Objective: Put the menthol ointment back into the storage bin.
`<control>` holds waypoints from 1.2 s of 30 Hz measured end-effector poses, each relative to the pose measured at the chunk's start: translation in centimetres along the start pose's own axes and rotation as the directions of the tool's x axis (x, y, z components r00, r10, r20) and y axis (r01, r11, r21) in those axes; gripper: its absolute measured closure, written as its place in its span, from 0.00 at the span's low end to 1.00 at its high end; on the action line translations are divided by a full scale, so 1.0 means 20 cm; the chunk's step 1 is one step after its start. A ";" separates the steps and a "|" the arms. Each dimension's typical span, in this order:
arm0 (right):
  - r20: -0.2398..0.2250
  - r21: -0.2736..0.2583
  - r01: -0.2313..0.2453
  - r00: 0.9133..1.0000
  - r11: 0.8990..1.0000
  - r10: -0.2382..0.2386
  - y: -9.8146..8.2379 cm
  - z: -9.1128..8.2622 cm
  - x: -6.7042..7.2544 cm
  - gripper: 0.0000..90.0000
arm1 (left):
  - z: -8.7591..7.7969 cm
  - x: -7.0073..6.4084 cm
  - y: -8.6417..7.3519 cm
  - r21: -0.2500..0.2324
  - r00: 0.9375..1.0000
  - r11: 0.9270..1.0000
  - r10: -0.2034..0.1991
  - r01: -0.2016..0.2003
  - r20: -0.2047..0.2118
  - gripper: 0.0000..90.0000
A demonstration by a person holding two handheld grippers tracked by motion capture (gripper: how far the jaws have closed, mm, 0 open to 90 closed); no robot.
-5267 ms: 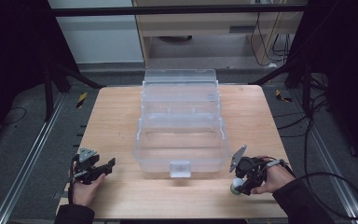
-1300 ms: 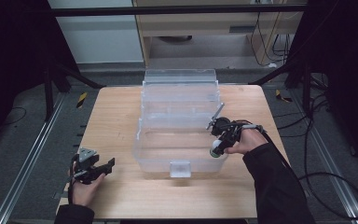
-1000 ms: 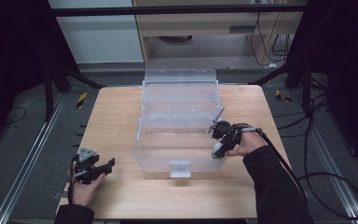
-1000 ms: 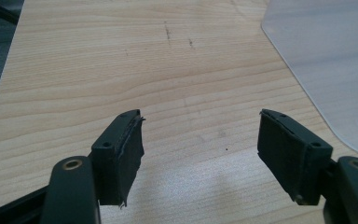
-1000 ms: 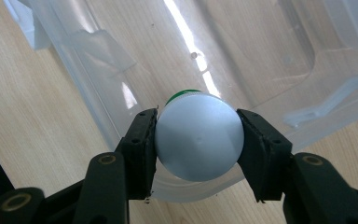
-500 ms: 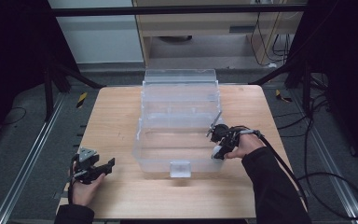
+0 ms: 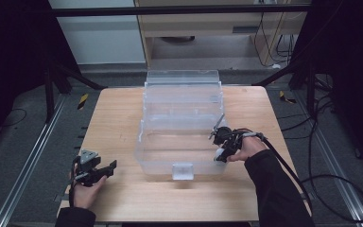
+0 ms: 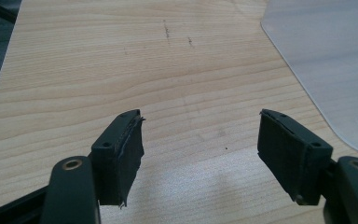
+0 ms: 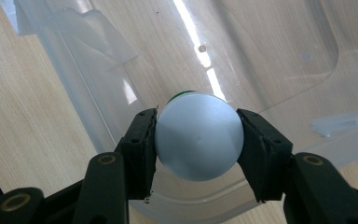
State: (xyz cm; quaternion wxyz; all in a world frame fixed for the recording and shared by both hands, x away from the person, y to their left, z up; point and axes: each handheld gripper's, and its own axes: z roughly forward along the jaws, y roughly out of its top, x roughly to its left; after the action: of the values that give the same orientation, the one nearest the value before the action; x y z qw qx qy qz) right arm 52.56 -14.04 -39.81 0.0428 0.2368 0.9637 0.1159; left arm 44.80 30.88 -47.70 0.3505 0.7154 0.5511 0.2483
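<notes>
A clear plastic bin [image 7: 141, 151] stands in the middle of the wooden table [image 7: 113, 118], its lid [image 7: 182, 78] folded back behind it. My right gripper [image 7: 220, 155] is shut on a round white-capped container [image 7: 220, 152] over the bin's front right corner. In the right gripper view that container [image 9: 198, 135] sits end-on between the pads [image 9: 142, 144], a sliver of green behind the cap and the bin's clear floor [image 9: 261, 56] beneath. My left gripper [image 7: 109, 166] rests open at the table's front left, nothing between its jaws. A rounded bin corner [image 8: 326, 60] lies ahead of it to the right.
The bin's front latch [image 7: 183, 171] faces the person. Bare wood lies left of the bin and along the front edge [image 7: 170, 208]. A black cable [image 7: 312, 179] trails from the right gripper off the table's right side. Metal rails and dark frame legs flank the table.
The right gripper carried the white-capped container from the table's front right up over the bin, then drew back and down toward the bin's front right corner. The left gripper stayed still.
</notes>
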 end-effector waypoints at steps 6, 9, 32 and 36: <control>-0.002 0.000 0.001 1.000 1.000 -0.001 0.00 0.00 0.00 0.55 | 0.00 0.00 0.00 0.000 1.000 1.000 0.001 -0.001 0.000 0.34; -0.002 0.002 0.000 1.000 1.000 0.000 0.00 0.00 0.00 0.55 | 0.00 0.00 0.00 0.000 1.000 1.000 0.001 -0.001 0.000 0.34; -0.005 0.003 -0.004 1.000 1.000 0.004 0.00 0.01 -0.01 0.55 | 0.00 0.00 0.00 -0.002 1.000 1.000 0.003 -0.003 0.000 0.34; -0.006 -0.005 -0.009 1.000 1.000 0.009 0.00 0.00 -0.01 0.53 | 0.00 0.00 0.00 -0.003 1.000 1.000 0.002 -0.002 0.000 0.34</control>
State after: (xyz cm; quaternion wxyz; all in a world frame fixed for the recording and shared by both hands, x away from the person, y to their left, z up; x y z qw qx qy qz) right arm 52.70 -14.07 -39.79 0.0398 0.2407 0.9624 0.1195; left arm 44.79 30.87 -47.66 0.3513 0.7155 0.5499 0.2495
